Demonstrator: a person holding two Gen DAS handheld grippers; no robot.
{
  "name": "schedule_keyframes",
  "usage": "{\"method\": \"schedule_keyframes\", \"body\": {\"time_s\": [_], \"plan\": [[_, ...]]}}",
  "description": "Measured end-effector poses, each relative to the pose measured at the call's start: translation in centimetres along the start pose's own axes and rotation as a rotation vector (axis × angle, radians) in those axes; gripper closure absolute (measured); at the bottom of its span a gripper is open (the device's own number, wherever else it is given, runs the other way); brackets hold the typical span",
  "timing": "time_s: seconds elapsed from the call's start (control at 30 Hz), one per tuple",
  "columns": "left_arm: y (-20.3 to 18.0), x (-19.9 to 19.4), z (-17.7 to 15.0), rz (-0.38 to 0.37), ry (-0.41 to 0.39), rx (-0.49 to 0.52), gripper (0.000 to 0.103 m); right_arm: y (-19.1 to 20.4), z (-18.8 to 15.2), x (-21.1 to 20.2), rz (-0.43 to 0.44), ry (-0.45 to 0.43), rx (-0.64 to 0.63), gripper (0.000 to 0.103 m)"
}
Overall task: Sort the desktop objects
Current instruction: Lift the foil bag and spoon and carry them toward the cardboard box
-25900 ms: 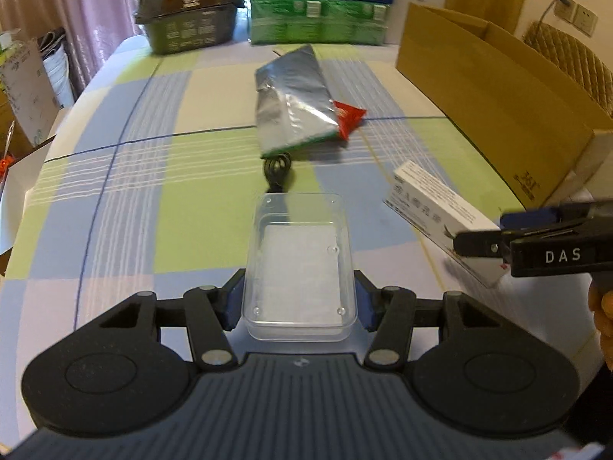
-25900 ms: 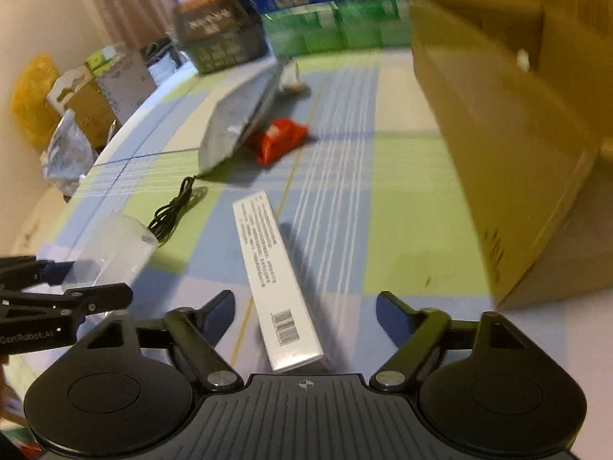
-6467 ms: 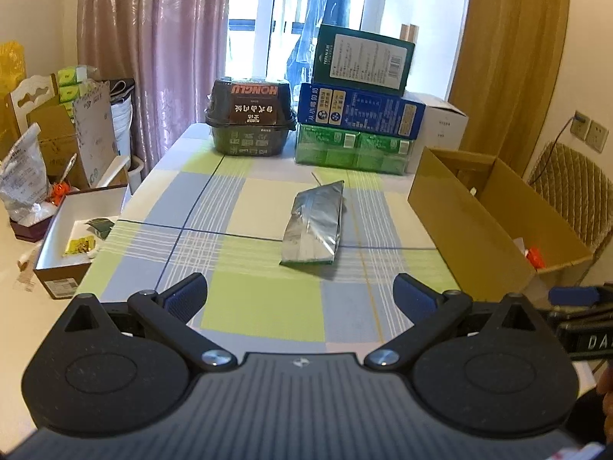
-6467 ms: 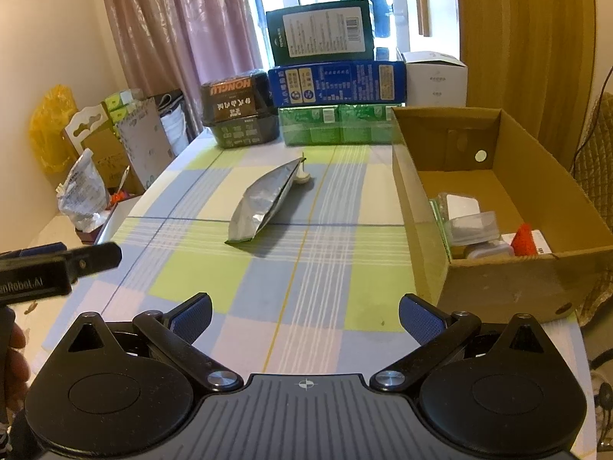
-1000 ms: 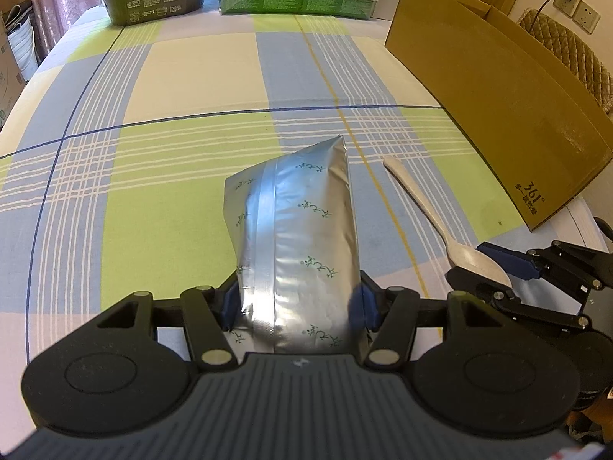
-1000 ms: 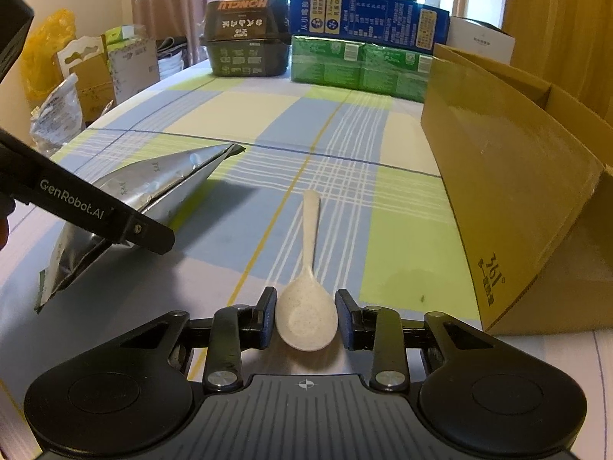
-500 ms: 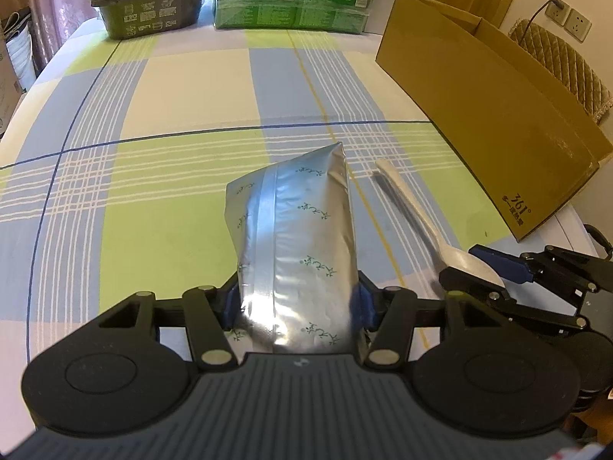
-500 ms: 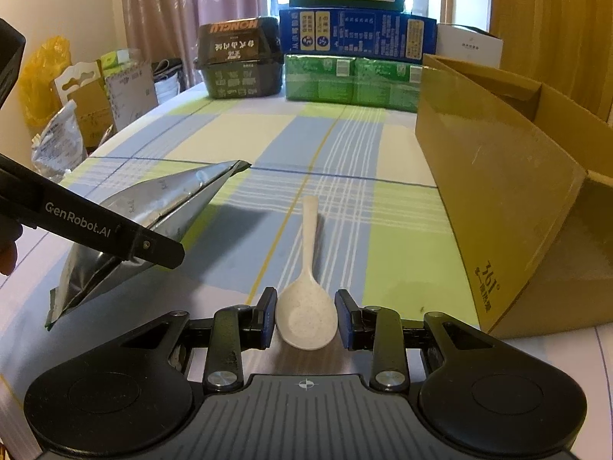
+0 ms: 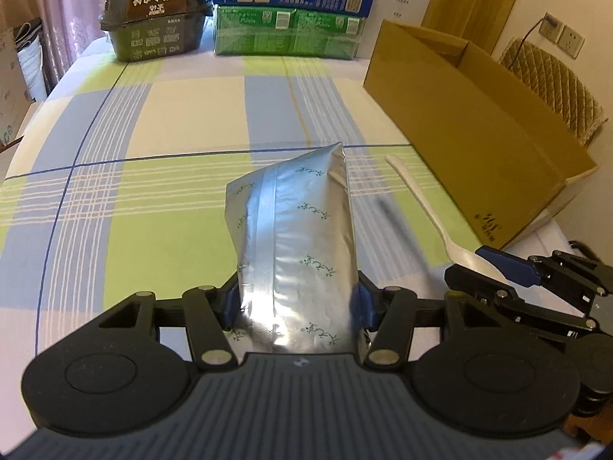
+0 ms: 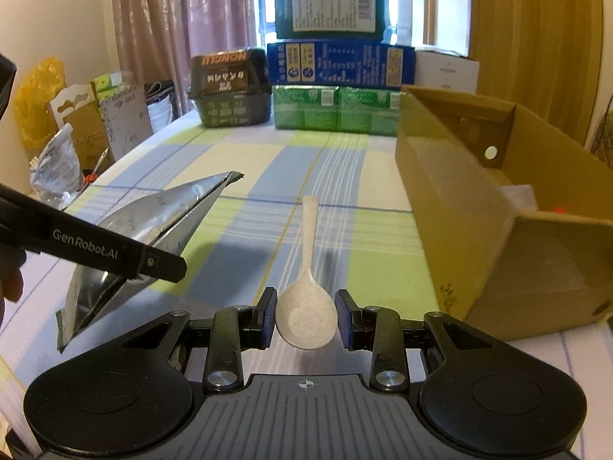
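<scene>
The open brown cardboard box (image 10: 509, 207) sits along the right edge of the checked green, blue and cream tablecloth (image 9: 161, 191), with a few small items lying inside it, too blurred to name. At the far end of the table stand a dark noodle tub (image 10: 230, 88), green packs (image 10: 337, 109) and a blue carton (image 10: 341, 63). The crinkled silver foil pouch (image 9: 295, 241) is held off the cloth, the left gripper (image 9: 293, 304) clamped on its lower end. Just beside it, the speckled cream plastic spoon (image 10: 306, 306) hangs in the air, handle pointing away, its bowl pinched between the pads of the right gripper (image 10: 306, 322), close to the box's near wall.
</scene>
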State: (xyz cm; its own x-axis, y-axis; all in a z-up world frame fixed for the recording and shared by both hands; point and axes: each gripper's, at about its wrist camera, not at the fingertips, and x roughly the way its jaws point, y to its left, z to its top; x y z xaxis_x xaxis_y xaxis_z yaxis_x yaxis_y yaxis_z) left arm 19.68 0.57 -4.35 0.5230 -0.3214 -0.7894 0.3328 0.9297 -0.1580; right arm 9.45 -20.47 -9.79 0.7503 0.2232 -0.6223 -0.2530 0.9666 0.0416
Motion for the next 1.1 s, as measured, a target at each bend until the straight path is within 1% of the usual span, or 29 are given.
{"method": "schedule_keyframes", "body": {"time_s": [0.3, 0.63, 0.93, 1.1], "plan": [[-3.4, -4.3, -0.5, -0.013, -0.041, -0.049, 0.051, -1.0, 0.9, -5.0, -0.019, -0.051, 0.01, 0.073], [-7.3, -8.4, -1.5, -0.006, -0.064, -0.021, 0.051, -1.4, 1.4, -9.5, -0.007, -0.104, 0.016, 0.073], [-9.5, -9.7, -1.7, -0.011, -0.076, 0.004, 0.051, -2.3, 1.9, -12.0, -0.013, -0.138, 0.022, 0.073], [-10.2, -10.0, -1.7, -0.012, -0.078, 0.016, 0.051, -2.8, 1.9, -12.6, -0.018, -0.144, 0.026, 0.073]]}}
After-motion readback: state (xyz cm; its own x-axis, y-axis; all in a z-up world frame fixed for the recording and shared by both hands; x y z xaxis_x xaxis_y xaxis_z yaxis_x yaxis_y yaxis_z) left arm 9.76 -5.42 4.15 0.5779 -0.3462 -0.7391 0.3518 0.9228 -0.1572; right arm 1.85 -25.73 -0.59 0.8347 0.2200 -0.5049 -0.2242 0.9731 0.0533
